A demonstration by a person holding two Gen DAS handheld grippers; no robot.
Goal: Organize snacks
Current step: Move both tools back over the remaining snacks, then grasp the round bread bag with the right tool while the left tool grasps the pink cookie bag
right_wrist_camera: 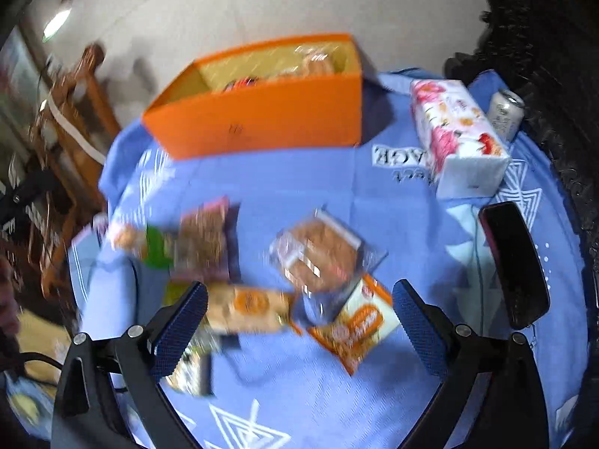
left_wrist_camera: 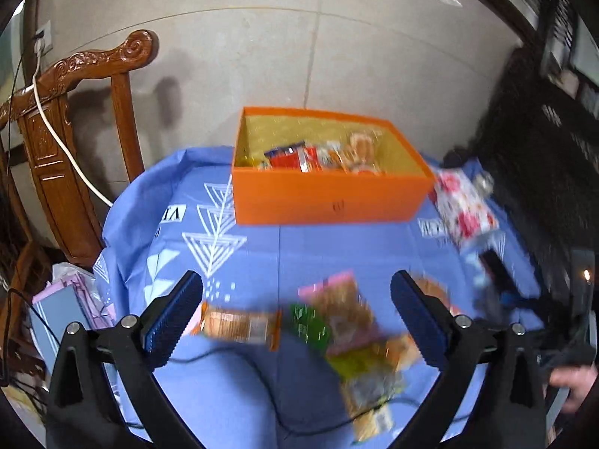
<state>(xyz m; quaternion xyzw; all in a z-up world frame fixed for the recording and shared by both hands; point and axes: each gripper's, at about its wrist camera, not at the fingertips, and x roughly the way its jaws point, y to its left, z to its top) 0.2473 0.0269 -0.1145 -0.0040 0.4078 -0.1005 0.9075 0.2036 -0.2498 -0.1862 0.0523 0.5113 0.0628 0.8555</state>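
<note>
In the orange box (left_wrist_camera: 329, 194) at the table's far side, several snacks already sit; more packets (right_wrist_camera: 318, 254) lie loose on the blue cloth (right_wrist_camera: 393, 194). Your left claw (left_wrist_camera: 297, 316) and right claw (right_wrist_camera: 299, 327) both gape wide, empty, above them.

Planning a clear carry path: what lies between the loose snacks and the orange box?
Bare blue cloth; nothing lies between the snacks and the orange box. The right wrist view shows it best.

Tissue pack (right_wrist_camera: 460, 134), can (right_wrist_camera: 505, 112), chair (left_wrist_camera: 75, 142)
</note>
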